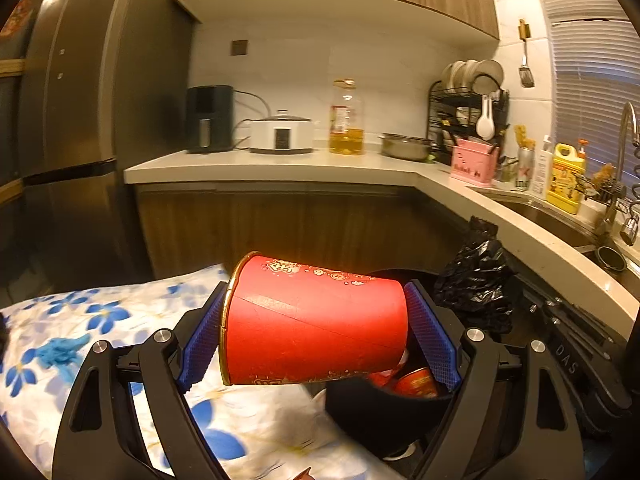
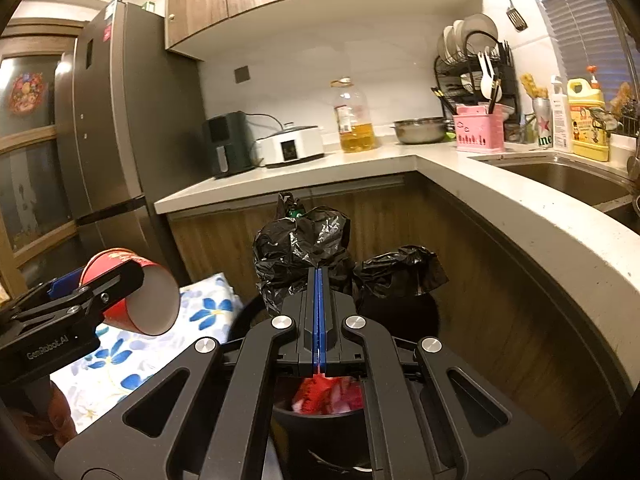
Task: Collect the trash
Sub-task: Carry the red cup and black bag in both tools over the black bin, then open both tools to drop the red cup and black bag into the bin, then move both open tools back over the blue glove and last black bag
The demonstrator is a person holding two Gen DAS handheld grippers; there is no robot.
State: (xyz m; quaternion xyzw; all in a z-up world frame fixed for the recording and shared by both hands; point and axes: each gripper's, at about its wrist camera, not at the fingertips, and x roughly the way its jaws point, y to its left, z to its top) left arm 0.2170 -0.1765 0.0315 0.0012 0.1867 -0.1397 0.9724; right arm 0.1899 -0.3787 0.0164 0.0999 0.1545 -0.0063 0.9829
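Item: one red paper cup, held sideways between the wide-set pads of our left gripper, rim to one pad and base to the other, above the floral cloth beside the black bin. Our right gripper was fully closed and held nothing. Risk noted: the end-to-end hold could crumple or slip, dropping the cup short of the bin.

left claw spread wide (gripping), right claw closed
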